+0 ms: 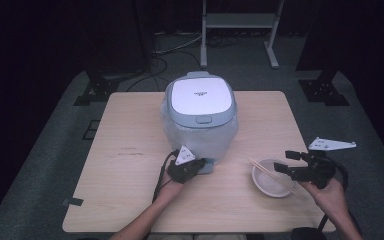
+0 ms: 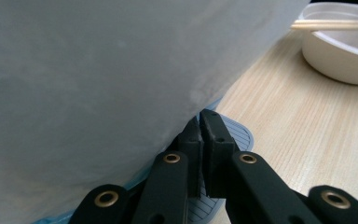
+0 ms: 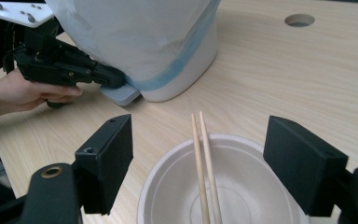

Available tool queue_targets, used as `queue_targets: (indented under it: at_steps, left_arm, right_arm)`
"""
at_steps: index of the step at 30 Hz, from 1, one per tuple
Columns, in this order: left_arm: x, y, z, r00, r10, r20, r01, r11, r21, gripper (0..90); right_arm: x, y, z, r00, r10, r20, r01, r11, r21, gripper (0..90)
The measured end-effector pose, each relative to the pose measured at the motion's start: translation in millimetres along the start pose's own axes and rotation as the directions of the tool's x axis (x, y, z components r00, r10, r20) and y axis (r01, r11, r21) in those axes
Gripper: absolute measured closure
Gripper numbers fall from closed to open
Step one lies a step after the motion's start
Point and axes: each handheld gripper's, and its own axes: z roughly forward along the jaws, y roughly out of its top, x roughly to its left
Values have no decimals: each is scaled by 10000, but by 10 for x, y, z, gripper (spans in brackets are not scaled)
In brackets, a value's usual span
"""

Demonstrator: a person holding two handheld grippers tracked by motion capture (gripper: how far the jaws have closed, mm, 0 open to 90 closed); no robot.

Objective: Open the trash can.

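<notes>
chopsticks (image 3: pixel 204 168) lie across the white bowl (image 3: pixel 168 186), well right of the rice cooker (image 1: pixel 200 112) on the table (image 1: pixel 130 165). right gripper (image 3: pixel 200 163) hangs over the bowl, fingers spread either side of them. left gripper (image 2: pixel 200 133) sits at the cooker's front foot, fingers pressed together on the pale blue tab (image 2: pixel 237 135).

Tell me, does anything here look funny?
Yes: the rice cooker has a cloudy plastic bag around its body, under the lid. The left gripper is shut at its base. The chopsticks across the bowl look normal.
</notes>
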Motion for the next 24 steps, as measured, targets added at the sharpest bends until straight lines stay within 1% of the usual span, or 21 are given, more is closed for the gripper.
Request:
queue_targets:
  at_steps: [1, 2, 3, 4, 5, 6, 7, 8, 10, 13, 14, 16, 17, 18, 19, 20, 23, 24]
  left_arm:
    - [-2, 0, 3, 10000, 15, -15, -15, 10000, 11, 879]
    - [-10, 0, 5, 10000, -62, -2, 62, 10000, 37, 880]
    - [-18, 3, 6, 10000, -11, -41, 11, 9999, 103, 880]
    - [-42, 3, 15, 9999, -122, -24, 122, 9999, 88, 880]
    - [-42, 3, 15, 9999, -122, -24, 122, 9999, 88, 880]
    - [-65, 11, 25, 9998, 62, -169, -58, 9998, 209, 880]
    - [-65, 11, 25, 9998, 62, -169, -58, 9998, 209, 880]
    - [-72, 8, 22, 9996, 184, -209, -179, 9996, 225, 880]
    - [-63, 5, 27, 9997, 214, -139, -211, 9996, 212, 881]
    - [-73, 13, 27, 9994, 290, -190, -284, 9992, 297, 881]
    - [-102, 10, 31, 9990, 322, -315, -313, 9991, 293, 881]
    - [-111, 12, 34, 9986, 390, -368, -378, 9987, 330, 881]
    - [-111, 12, 34, 9986, 390, -368, -378, 9987, 330, 881]
    - [-109, 15, 35, 9986, 391, -353, -378, 9986, 360, 881]
    - [-109, 15, 35, 9986, 391, -353, -378, 9986, 360, 881]
    - [-110, 15, 36, 9983, 451, -359, -437, 9983, 372, 881]
    - [-139, 16, 35, 9964, 669, -511, -647, 9969, 440, 882]
    - [-139, 16, 35, 9964, 669, -511, -647, 9969, 440, 883]
  right_arm:
    - [-4, -17, 10, 10000, 6, -10, -6, 10000, 29, 225]
    - [-7, -33, 18, 10000, -30, -13, 30, 9999, 97, 225]
    - [-11, -49, 29, 9999, -120, 39, 119, 9998, 158, 225]
    - [-13, -65, 41, 9998, -158, 99, 155, 9996, 220, 225]
    - [-19, -82, 55, 9998, -201, 84, 199, 9994, 281, 227]
    - [-23, -98, 68, 9998, -212, 69, 210, 9991, 371, 237]
    - [-23, -98, 68, 9998, -212, 69, 210, 9991, 371, 237]
    - [-28, -129, 94, 9993, -363, 85, 358, 9981, 508, 240]
    - [-34, -151, 113, 9991, -422, 85, 416, 9974, 596, 240]
    - [-45, -174, 139, 9984, -547, 125, 536, 9958, 743, 241]
    - [-59, -200, 170, 9981, -597, 142, 581, 9938, 951, 248]
    - [-68, -218, 193, 9976, -691, 105, 675, 9915, 1113, 296]
    - [-68, -218, 193, 9976, -691, 105, 675, 9915, 1113, 296]
    - [-78, -236, 230, 9954, -950, 101, 928, 9865, 1349, 302]
    - [-78, -236, 230, 9954, -950, 101, 928, 9865, 1349, 302]
    - [-84, -248, 264, 9946, -1040, 28, 1023, 9819, 1594, 320]
    - [-73, -268, 320, 9906, -1366, 35, 1331, 9706, 2004, 353]
    - [-73, -268, 320, 9906, -1366, 35, 1331, 9706, 2004, 353]
